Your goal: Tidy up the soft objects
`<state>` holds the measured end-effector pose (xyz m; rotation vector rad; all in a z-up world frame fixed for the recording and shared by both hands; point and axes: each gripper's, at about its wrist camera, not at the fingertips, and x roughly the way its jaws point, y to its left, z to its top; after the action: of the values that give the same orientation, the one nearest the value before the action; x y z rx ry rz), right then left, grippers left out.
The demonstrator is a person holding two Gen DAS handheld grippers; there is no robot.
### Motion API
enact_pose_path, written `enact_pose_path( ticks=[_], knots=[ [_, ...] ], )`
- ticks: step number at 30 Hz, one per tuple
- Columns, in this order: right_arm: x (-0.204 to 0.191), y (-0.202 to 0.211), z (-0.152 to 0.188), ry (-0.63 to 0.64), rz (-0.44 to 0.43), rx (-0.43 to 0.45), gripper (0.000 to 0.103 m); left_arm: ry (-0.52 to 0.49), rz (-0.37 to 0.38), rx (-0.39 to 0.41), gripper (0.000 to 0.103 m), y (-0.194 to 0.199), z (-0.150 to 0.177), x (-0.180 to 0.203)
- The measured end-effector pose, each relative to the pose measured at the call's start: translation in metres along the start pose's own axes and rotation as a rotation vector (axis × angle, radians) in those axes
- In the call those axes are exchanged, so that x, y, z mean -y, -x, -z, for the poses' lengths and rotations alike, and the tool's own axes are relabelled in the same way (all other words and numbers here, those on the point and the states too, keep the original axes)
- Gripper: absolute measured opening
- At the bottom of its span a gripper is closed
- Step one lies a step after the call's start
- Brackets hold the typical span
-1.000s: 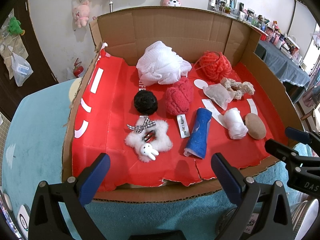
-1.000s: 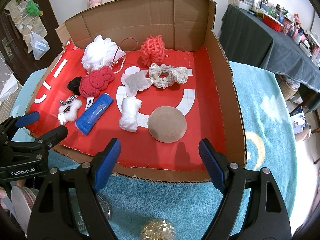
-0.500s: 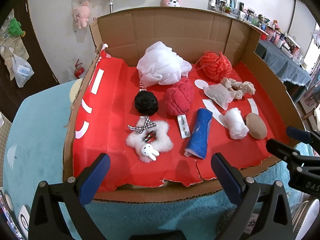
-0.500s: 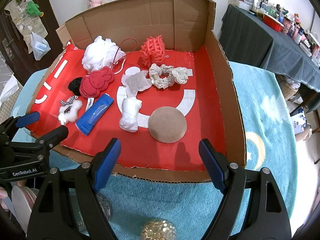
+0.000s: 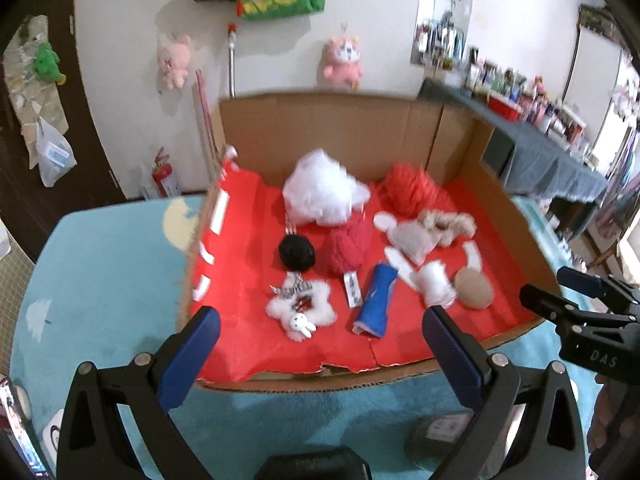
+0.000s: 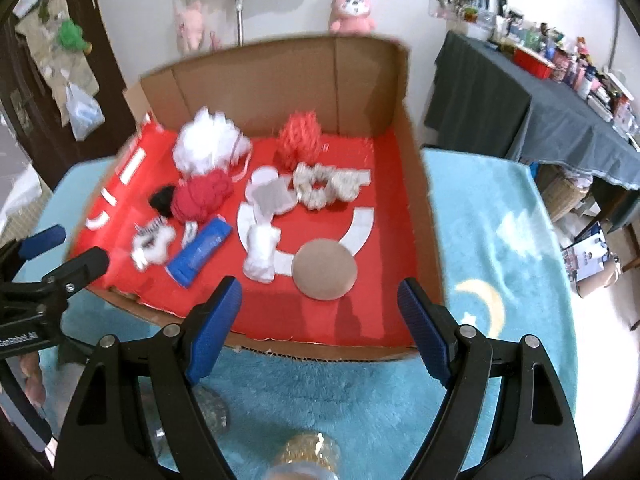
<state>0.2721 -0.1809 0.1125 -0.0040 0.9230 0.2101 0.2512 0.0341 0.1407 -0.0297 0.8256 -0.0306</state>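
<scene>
The soft things all lie inside an open cardboard box [image 6: 416,200] with a red paper floor. I think they are spread out flat like this so each one is easy to see and pick up one at a time.

At the far side sit a fluffy white bath puff [image 5: 322,194] and a red net puff [image 5: 408,190], close to the back wall. In front of the white puff are a black ball [image 5: 297,253] and a red knitted bunny [image 5: 348,246], side by side. Right of them lie a see-through pouch [image 6: 272,198] and a cream scrunchie [image 6: 326,184].

Nearer the front are a white furry star with a tiny bunny on it [image 5: 300,310], a blue roll [image 5: 376,300], a white rolled cloth [image 6: 262,252] and a round tan pad [image 6: 324,270]. The pad is the nearest thing to the right claw. The star and the blue roll are nearest to the left claw.

The left claw [image 5: 316,350] is wide open and has nothing in it. The right claw [image 6: 320,320] is wide open too, and empty. Both hang over the fuzzy blue blanket [image 6: 500,248] just outside the near edge of the box, tipped down toward the things. I think they are held back like this, with jaws open, so they are ready to reach in and grab something
</scene>
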Motion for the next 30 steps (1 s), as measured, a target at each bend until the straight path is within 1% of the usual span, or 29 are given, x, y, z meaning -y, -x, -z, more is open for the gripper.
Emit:
enact_pose_path(
  ticks=[3, 6, 9, 10, 11, 14, 15, 17, 20, 23, 27, 30],
  knots=[
    [0.004, 0.031, 0.002, -0.015, -0.015, 0.053, 0.080, -0.004, 0.004, 0.049, 0.103, 0.028, 0.006, 0.002],
    [0.005, 0.065, 0.014, -0.020, -0.039, 0.115, 0.080, -0.013, 0.015, 0.106, 0.103, 0.059, 0.023, 0.006],
    [0.002, 0.093, 0.038, -0.014, -0.041, 0.170, 0.081, -0.020, 0.029, 0.166, 0.103, 0.085, 0.051, 0.010],
    [0.000, 0.101, 0.048, -0.006, -0.039, 0.183, 0.087, -0.021, 0.034, 0.176, 0.103, 0.089, 0.059, 0.011],
    [-0.003, 0.107, 0.060, 0.006, -0.036, 0.197, 0.089, -0.019, 0.039, 0.190, 0.103, 0.094, 0.071, 0.012],
    [-0.011, 0.119, 0.091, 0.027, -0.011, 0.237, 0.090, -0.012, 0.042, 0.208, 0.103, 0.102, 0.098, 0.016],
    [-0.014, 0.123, 0.104, 0.039, 0.010, 0.254, 0.090, -0.012, 0.045, 0.206, 0.103, 0.102, 0.107, 0.018],
    [-0.021, 0.123, 0.122, 0.055, 0.023, 0.268, 0.092, -0.014, 0.052, 0.193, 0.103, 0.099, 0.124, 0.020],
    [-0.024, 0.115, 0.149, 0.044, 0.019, 0.260, 0.092, -0.023, 0.045, 0.172, 0.103, 0.090, 0.146, 0.023],
    [-0.024, 0.100, 0.168, 0.034, 0.045, 0.249, 0.092, -0.019, 0.022, 0.148, 0.103, 0.077, 0.162, 0.024],
    [-0.016, 0.071, 0.183, -0.008, 0.045, 0.169, 0.092, -0.020, 0.012, 0.078, 0.103, 0.051, 0.178, 0.025],
    [-0.014, 0.050, 0.191, -0.015, 0.058, 0.119, 0.092, -0.020, 0.008, 0.034, 0.103, 0.037, 0.186, 0.025]
  ],
)
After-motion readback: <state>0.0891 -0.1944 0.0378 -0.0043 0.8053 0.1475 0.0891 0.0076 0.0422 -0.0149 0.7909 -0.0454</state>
